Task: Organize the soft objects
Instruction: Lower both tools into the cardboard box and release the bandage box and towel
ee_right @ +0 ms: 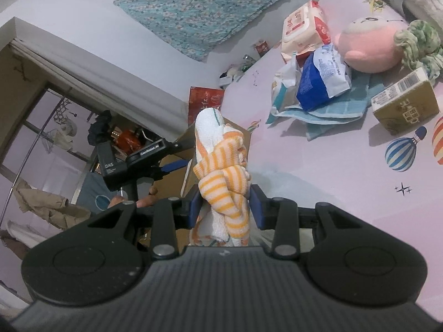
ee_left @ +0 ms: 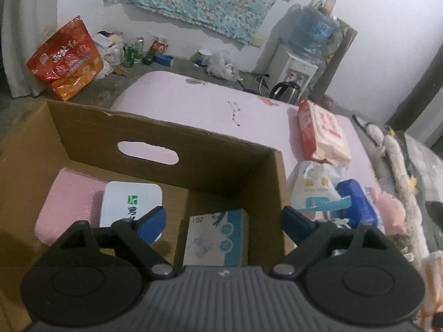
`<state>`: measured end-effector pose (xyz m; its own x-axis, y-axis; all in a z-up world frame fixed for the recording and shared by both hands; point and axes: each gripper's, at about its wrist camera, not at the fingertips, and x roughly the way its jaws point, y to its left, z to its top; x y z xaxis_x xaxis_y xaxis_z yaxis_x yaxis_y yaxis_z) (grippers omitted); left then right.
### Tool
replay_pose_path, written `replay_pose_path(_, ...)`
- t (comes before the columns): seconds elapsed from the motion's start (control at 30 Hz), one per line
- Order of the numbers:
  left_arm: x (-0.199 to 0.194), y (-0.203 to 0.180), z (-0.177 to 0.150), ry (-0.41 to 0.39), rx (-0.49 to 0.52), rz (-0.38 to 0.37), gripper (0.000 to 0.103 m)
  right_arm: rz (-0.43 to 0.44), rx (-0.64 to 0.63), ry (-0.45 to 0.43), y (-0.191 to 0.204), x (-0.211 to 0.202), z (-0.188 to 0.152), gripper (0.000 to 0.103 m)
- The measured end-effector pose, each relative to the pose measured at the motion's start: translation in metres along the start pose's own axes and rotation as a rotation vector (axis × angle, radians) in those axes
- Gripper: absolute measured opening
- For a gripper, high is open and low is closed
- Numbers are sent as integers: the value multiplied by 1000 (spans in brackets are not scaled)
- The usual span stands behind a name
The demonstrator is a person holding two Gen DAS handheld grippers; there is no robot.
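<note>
While left wrist shows box (ee_left: pixel 166 144), right: clamped towel (ee_right: pixel 227 182).

Striped towel (ee_right: pixel 224 171) between right gripper (ee_right: pixel 225 207) pads.

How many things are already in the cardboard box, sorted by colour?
Pink: 1, a soft pad
White: 1, a flat pack
Blue and white: 1, a small carton
Total: 3 in the cardboard box
</note>
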<state>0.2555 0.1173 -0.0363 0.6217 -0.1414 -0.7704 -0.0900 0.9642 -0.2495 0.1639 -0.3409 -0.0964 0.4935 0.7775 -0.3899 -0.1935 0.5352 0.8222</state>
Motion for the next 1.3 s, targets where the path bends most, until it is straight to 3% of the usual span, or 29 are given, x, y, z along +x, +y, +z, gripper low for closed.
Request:
replay_pose_path(0.27,-83,2,-13,-114,-12,-8,91,86,-41,16,44,11,8,36)
replay_pose_path(0.47,-139,23,-44,-174,-47,53,91,143,-13,124,99,79,22,36)
replay_pose_path(0.6,-160,48,-62,-188,-104,52,91,43,-3,190,125,151,31,36)
replay_pose_path(0.8,-180,84,-81,-203,-196,71,91,-173,-18,170,149,237,40,40)
replay_pose_path(0.9,-184,96,-89,-203,-218,84,91,-254,-69,159,157,265,35,51)
replay_pose_path(1.0,-188,103,-95,-200,-232,81,91,-294,-76,168,158,278,27,65)
replay_pose_path(1.17,-187,102,-98,-200,-228,77,91,-252,-84,185,156,271,20,65)
replay_pose_path(1.3,-188,89,-98,-197,-200,64,91,-172,-87,169,155,239,25,65)
